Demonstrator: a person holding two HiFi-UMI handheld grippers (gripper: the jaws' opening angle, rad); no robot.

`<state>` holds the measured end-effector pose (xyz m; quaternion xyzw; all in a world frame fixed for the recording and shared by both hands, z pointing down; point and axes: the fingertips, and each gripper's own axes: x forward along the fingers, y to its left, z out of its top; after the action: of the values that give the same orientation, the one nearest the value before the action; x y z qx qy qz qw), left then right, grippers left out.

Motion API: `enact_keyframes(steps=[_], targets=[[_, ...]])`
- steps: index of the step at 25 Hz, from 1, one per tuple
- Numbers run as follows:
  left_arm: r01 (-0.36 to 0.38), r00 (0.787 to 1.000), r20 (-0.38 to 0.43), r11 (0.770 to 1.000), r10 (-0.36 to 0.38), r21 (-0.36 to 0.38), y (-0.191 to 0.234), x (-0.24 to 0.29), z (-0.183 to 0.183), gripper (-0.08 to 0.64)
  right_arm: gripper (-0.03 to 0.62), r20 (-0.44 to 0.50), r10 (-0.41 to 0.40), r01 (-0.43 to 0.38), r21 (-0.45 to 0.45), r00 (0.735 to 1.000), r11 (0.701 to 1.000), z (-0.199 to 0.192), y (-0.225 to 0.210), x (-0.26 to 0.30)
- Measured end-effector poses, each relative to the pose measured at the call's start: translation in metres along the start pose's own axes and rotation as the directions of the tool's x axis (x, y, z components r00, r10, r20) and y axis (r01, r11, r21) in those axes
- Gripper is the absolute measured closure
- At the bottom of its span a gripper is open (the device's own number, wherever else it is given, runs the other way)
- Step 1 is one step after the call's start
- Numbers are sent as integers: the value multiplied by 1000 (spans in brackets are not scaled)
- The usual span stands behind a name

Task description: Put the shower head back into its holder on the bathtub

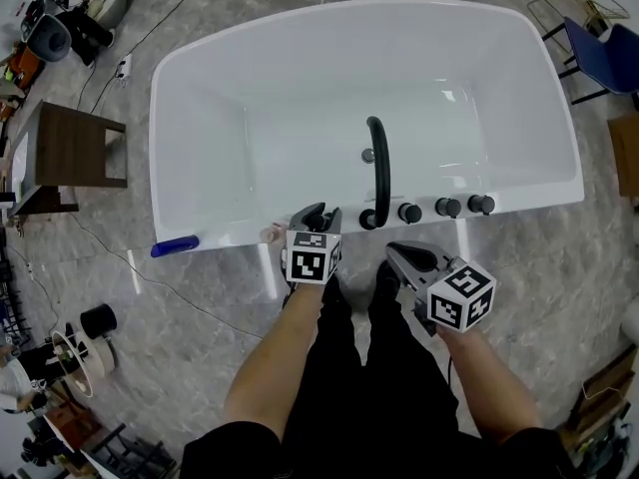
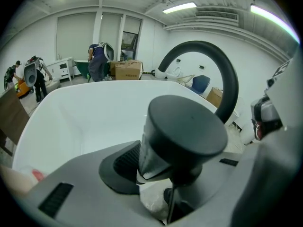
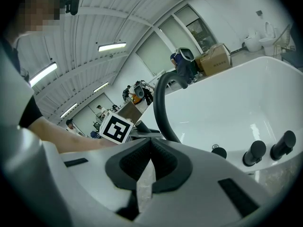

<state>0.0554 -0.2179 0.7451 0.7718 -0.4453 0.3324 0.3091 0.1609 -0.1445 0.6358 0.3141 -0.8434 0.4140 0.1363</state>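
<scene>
The white bathtub (image 1: 200, 118) lies in front of me, with a black curved spout (image 1: 377, 163) and three black knobs (image 1: 448, 207) on its near rim. My left gripper (image 1: 318, 212) reaches over that rim just left of the spout. It is shut on the black shower head (image 2: 184, 131), whose round cap fills the left gripper view, with the ribbed left pad (image 2: 124, 163) against its body. The spout (image 2: 222, 70) arches behind it. The holder is hidden under the gripper. My right gripper (image 1: 401, 255) hangs short of the rim below the knobs, shut (image 3: 151, 150) with nothing in it.
A blue object (image 1: 175, 246) sits at the tub's near left edge. A wooden stool (image 1: 70, 153) stands left of the tub and a blue chair (image 1: 604, 53) at the far right. Cables and gear litter the floor on the left. People (image 2: 99, 60) stand far behind.
</scene>
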Motion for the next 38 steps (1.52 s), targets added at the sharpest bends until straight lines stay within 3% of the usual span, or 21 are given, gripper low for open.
enact_keyframes(steps=[6,15,23,38], targets=[[-20,1000,-20,1000,20,-3,-1,2,-3,435,575,8,1,-1,13,1000,1000,-3,-5,-5],[-44,999,14,999,44,-17,-5,-8,3,345,575,5,12,-12,16,1000,1000,-8,-4,-14],[-54,998,26,998,55,-17,-5,-16,1,390,575,-3,37,-37,-5,999,999,-7,3,-14],[-75,997,31,997,76,-32,-1,-36,-9,364,575,0,61,-61,-12,998,998,2,9,-12]])
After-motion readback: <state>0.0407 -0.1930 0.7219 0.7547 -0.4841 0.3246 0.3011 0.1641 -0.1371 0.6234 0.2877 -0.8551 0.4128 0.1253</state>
